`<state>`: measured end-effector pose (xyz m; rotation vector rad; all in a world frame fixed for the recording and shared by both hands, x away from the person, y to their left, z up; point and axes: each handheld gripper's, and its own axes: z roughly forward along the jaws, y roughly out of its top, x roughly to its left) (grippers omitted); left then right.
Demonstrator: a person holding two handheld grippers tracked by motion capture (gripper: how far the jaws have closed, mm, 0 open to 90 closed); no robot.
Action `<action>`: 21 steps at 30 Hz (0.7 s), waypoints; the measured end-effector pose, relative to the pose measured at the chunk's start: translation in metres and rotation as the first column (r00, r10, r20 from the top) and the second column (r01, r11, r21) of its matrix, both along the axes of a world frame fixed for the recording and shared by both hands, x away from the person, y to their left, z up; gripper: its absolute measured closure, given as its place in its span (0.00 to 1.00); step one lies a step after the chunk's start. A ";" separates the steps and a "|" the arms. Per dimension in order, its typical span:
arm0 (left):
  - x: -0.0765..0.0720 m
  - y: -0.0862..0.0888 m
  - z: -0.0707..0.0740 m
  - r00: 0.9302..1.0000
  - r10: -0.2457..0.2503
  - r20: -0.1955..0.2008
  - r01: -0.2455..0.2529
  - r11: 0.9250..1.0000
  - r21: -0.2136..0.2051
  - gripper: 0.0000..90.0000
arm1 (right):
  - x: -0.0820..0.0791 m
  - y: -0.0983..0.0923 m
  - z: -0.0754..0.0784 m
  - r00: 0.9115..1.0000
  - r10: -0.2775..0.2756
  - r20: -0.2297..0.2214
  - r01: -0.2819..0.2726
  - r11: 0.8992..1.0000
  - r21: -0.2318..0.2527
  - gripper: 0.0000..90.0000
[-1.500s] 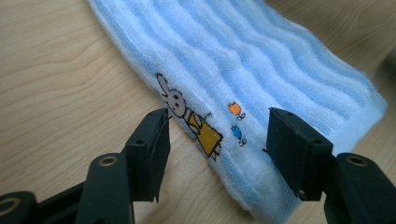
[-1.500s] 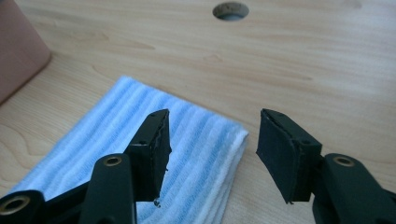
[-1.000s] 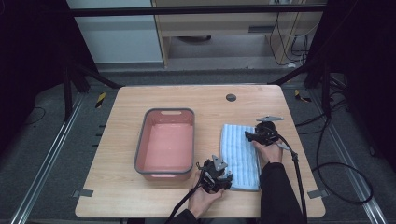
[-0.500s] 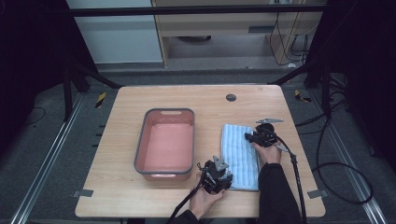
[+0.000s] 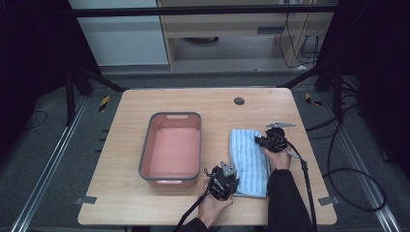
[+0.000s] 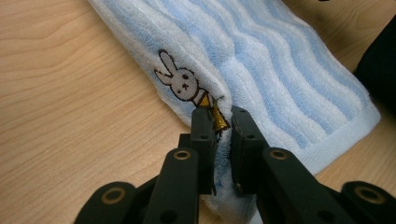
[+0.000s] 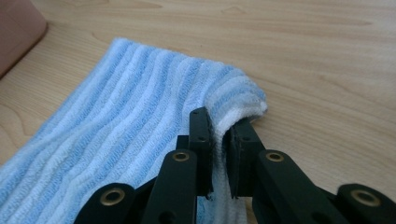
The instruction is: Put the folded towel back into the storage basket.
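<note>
On the table: striped blue towel (image 5: pixel 249 162) lies flat beside pink tub (image 5: pixel 171 147).
Left gripper (image 6: pixel 223 122): just clamped on near corner.
Right gripper (image 7: pixel 219 122): just pinched far corner.
Advice: lift both corners evenly, keeping the cloth taut.

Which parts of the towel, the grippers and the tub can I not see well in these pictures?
- Towel near corner, high view: hidden under the left gripper.
- Towel fold between the jaws, right gripper view: covered by the jaws.
- Rabbit picture lower part, left gripper view: hidden behind a jaw.
- Tub contents, high view: too small to tell.
</note>
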<state>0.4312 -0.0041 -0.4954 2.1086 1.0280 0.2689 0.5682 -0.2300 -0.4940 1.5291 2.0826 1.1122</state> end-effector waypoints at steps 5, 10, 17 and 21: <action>-0.001 0.003 0.005 1.000 0.005 0.017 -0.004 0.999 -0.038 0.92 | -0.006 -0.003 0.015 0.999 0.002 0.047 -0.003 1.000 0.009 0.92; -0.006 0.006 0.017 0.999 -0.009 0.039 0.011 0.998 -0.061 0.92 | -0.012 -0.001 0.030 0.996 0.006 0.086 -0.007 1.000 0.019 0.92; -0.007 0.015 0.035 0.998 -0.008 0.058 0.013 0.996 -0.089 0.93 | -0.019 0.004 0.058 0.989 0.017 0.144 -0.018 1.000 0.009 0.92; -0.009 0.019 0.047 0.997 -0.016 0.082 0.026 0.993 -0.112 0.93 | -0.021 0.005 0.069 0.985 0.016 0.170 -0.018 1.000 0.015 0.92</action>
